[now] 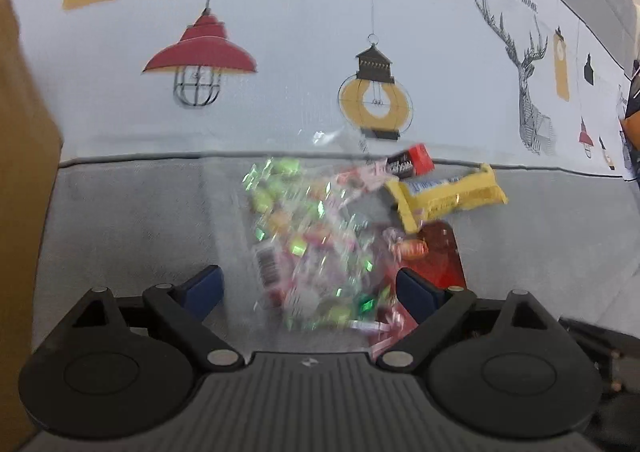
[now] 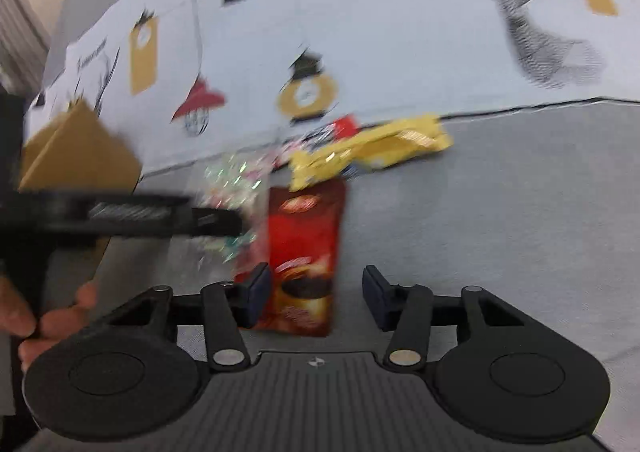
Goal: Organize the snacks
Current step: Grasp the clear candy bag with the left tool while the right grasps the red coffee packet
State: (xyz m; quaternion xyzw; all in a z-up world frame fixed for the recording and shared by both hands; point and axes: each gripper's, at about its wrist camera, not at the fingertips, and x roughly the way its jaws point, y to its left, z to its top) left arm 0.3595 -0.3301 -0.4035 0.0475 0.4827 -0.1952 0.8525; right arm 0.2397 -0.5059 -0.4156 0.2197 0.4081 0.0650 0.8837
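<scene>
Hovering left gripper: my jaws wide, clear candy bag lying between them
Right gripper: also wide, red packet between my fingers, nearer the left one
Yellow wrapper: farther off, right of the candy
Cardboard box: far left

Lying on the grey cloth are one clear bag of mixed candies, one yellow snack packet, one red snack pouch and one small red-and-black bar. One brown cardboard box is standing at the left. Two grippers are showing: the left gripper and the right gripper, each bearing two blue-padded fingers.
</scene>
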